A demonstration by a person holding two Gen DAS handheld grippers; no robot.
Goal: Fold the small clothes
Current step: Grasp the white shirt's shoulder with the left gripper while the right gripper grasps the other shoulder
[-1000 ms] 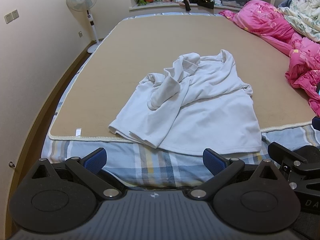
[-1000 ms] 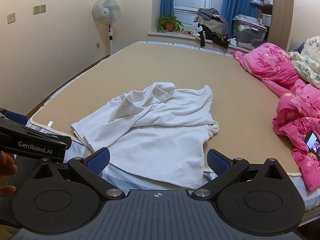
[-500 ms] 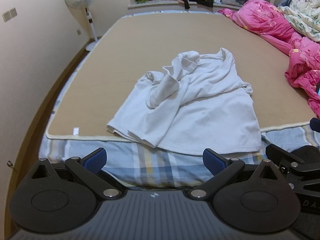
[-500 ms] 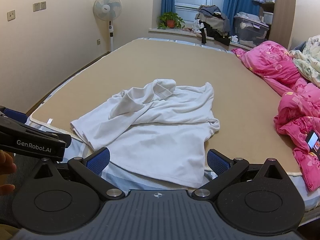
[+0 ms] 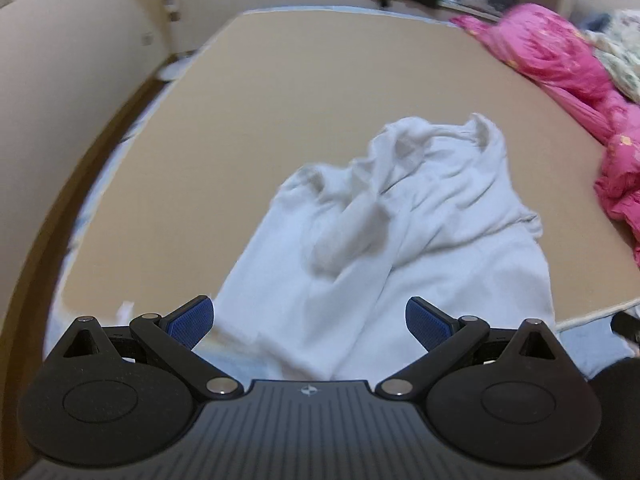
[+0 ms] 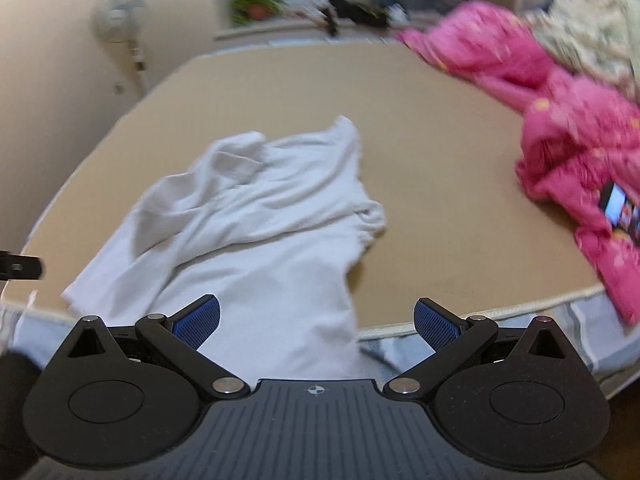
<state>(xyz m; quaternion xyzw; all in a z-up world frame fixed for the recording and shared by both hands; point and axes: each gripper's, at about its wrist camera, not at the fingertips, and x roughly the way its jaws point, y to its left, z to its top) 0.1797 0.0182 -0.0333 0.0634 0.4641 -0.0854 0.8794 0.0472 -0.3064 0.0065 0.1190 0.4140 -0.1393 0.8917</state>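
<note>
A crumpled white shirt [image 5: 400, 240] lies on the tan mat [image 5: 280, 100] near the bed's front edge, with one sleeve bunched across its chest. In the left wrist view my left gripper [image 5: 309, 318] is open, its blue pads hovering just over the shirt's near hem. The same white shirt [image 6: 260, 240] shows in the right wrist view, where my right gripper [image 6: 316, 320] is open above the hem's right corner. Nothing sits between either pair of fingers. Both views are motion-blurred.
A pink quilt [image 6: 560, 120] is piled along the right side of the bed, with a phone [image 6: 620, 210] on it. A standing fan [image 6: 120, 20] is by the left wall. The striped sheet [image 6: 540, 320] shows at the bed's front edge.
Both grippers have moved forward and down toward the shirt, which now fills more of each view. They remain open. The shirt itself has not moved.
</note>
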